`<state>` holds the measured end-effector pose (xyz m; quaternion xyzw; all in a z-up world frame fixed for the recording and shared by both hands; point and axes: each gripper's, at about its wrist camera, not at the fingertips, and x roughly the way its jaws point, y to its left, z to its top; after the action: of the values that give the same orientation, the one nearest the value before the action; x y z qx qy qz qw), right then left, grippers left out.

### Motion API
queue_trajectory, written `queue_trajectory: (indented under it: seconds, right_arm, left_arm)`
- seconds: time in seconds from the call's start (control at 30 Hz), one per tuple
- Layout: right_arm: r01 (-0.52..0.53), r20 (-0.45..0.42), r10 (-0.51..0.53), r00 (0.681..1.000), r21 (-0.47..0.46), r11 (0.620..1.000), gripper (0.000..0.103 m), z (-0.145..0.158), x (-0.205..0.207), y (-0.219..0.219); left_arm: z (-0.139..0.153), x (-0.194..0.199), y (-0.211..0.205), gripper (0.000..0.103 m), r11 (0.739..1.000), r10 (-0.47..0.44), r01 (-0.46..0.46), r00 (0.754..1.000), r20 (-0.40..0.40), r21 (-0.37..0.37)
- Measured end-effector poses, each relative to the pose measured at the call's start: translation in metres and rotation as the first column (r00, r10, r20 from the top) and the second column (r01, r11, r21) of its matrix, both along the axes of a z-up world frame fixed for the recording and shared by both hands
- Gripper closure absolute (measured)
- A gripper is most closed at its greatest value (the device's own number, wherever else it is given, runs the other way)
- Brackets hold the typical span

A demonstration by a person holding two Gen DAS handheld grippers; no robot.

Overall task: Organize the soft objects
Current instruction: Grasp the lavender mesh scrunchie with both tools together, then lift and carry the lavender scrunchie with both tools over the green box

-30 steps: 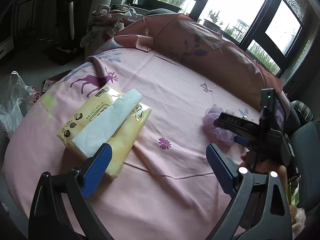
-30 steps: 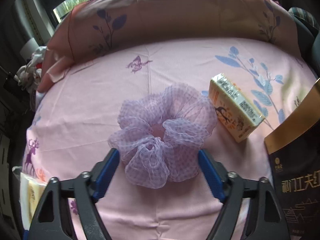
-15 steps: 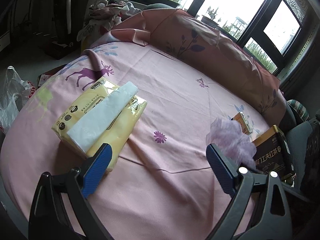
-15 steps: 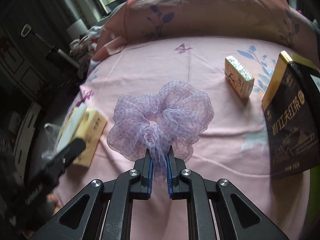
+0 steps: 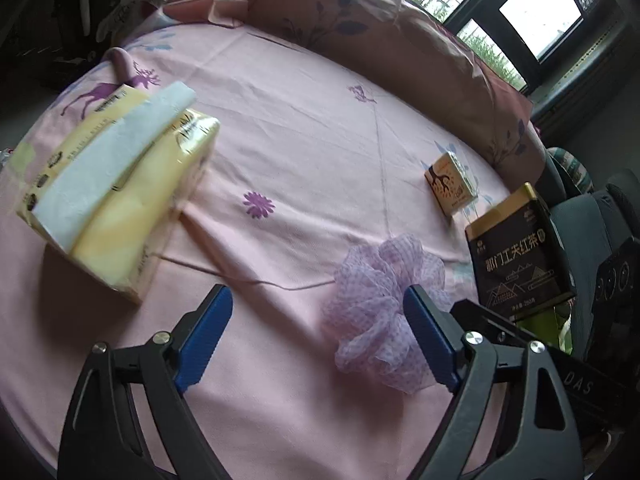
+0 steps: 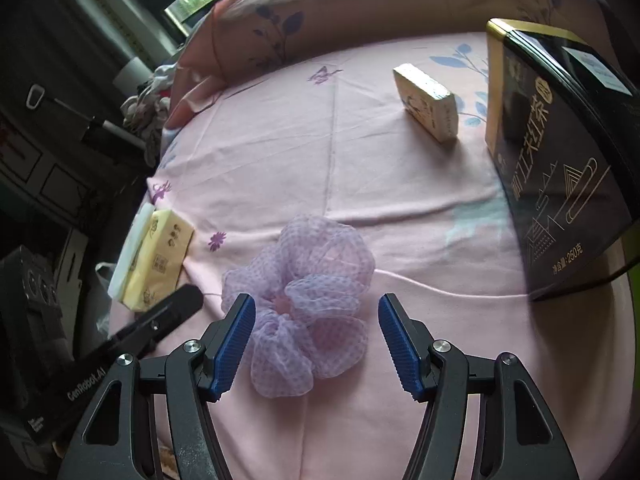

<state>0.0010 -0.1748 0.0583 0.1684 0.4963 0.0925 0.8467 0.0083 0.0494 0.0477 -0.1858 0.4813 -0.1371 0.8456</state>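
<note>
Right wrist view: the right tool (image 6: pixel 316 338) gapes open around a frilly lilac mesh scrunchie (image 6: pixel 304 300) lying loose on the pink printed bedsheet (image 6: pixel 360 184). Left tool (image 5: pixel 316 338) gapes too, empty. Farther off, a yellow tissue pack (image 6: pixel 154 256), a small cream box (image 6: pixel 426 102).

One purple mesh scrunchie (image 6: pixel 304 300) is lying on the pink bed sheet (image 6: pixel 360 184), and one yellow tissue pack (image 5: pixel 116 184) is lying there too, carrying one folded white tissue (image 5: pixel 108 160) on top. One small cream-and-orange packet (image 6: pixel 430 110) and one black tea box (image 6: pixel 560 168) with gold trim are also sitting on the sheet. That is making five loose items in all, with one pink pillow (image 5: pixel 360 36) lying along the far edge of the bed.
</note>
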Motion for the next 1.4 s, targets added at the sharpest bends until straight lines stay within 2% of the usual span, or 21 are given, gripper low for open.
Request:
queue_trajectory:
  seconds: [0.07,0.13,0.2,0.23,0.3,0.37,0.4,0.47,0.6,0.83,0.97,1.13,1.23,1.4]
  right_arm:
    - [0.009,-0.029,-0.007,1.000,0.043,0.999,0.038,-0.009,0.006,-0.004]
    - [0.017,-0.060,-0.011,0.998,0.095,0.995,0.040,-0.019,0.010,-0.008]
    - [0.013,-0.090,-0.003,0.996,0.116,0.993,0.052,-0.029,0.017,-0.005]
    - [0.012,-0.106,0.000,0.994,0.110,0.994,0.055,-0.035,0.021,-0.003]
    - [0.021,-0.131,-0.010,0.991,0.081,0.997,0.070,-0.046,0.025,0.000]
    - [0.028,-0.122,-0.017,0.992,0.089,0.996,0.075,-0.047,0.024,0.002]
    - [0.013,-0.112,-0.001,0.994,0.102,0.995,0.082,-0.044,0.023,0.002]
    - [-0.003,-0.099,0.016,0.995,0.130,0.991,0.085,-0.038,0.018,0.001]
    - [-0.005,-0.014,0.007,1.000,0.160,0.987,0.086,-0.013,0.003,-0.009]
    - [0.016,0.198,-0.044,0.979,0.139,0.990,0.086,0.049,-0.033,-0.039]
    - [0.089,0.307,-0.121,0.944,0.117,0.989,0.086,0.079,-0.056,-0.068]
    - [0.196,0.391,-0.217,0.895,0.093,0.976,0.086,0.103,-0.079,-0.109]
    - [0.269,0.428,-0.283,0.858,0.094,0.959,0.086,0.112,-0.089,-0.135]
    - [0.402,0.450,-0.407,0.795,0.112,0.909,0.086,0.117,-0.097,-0.184]
  left_arm:
    - [-0.009,0.003,-0.011,0.030,0.999,-0.048,0.048,0.998,-0.044,-0.007]
    - [-0.018,0.005,-0.022,0.041,0.997,-0.080,0.079,0.994,-0.080,-0.006]
    - [-0.024,0.007,-0.030,0.061,0.996,-0.091,0.091,0.990,-0.105,-0.009]
    - [-0.027,0.008,-0.032,0.066,0.996,-0.090,0.089,0.990,-0.111,-0.011]
    - [-0.029,0.008,-0.035,0.075,0.996,-0.086,0.086,0.990,-0.108,-0.002]
    - [-0.028,0.008,-0.037,0.082,0.995,-0.100,0.099,0.991,-0.090,-0.021]
    - [-0.027,0.007,-0.038,0.082,0.993,-0.113,0.109,0.990,-0.088,-0.047]
    - [-0.019,0.004,-0.041,0.084,0.991,-0.123,0.119,0.991,-0.052,-0.059]
    - [0.012,-0.008,-0.050,0.084,0.988,-0.138,0.142,0.987,0.079,-0.053]
    - [0.067,-0.026,-0.076,0.085,0.969,-0.190,0.222,0.952,0.239,-0.112]
    - [0.097,-0.030,-0.110,0.085,0.952,-0.234,0.281,0.924,0.301,-0.123]
    - [0.126,-0.036,-0.162,0.085,0.920,-0.315,0.374,0.882,0.351,-0.115]
    - [0.141,-0.038,-0.193,0.084,0.903,-0.358,0.421,0.850,0.385,-0.090]
    - [0.151,-0.027,-0.250,0.084,0.858,-0.462,0.512,0.807,0.369,-0.046]
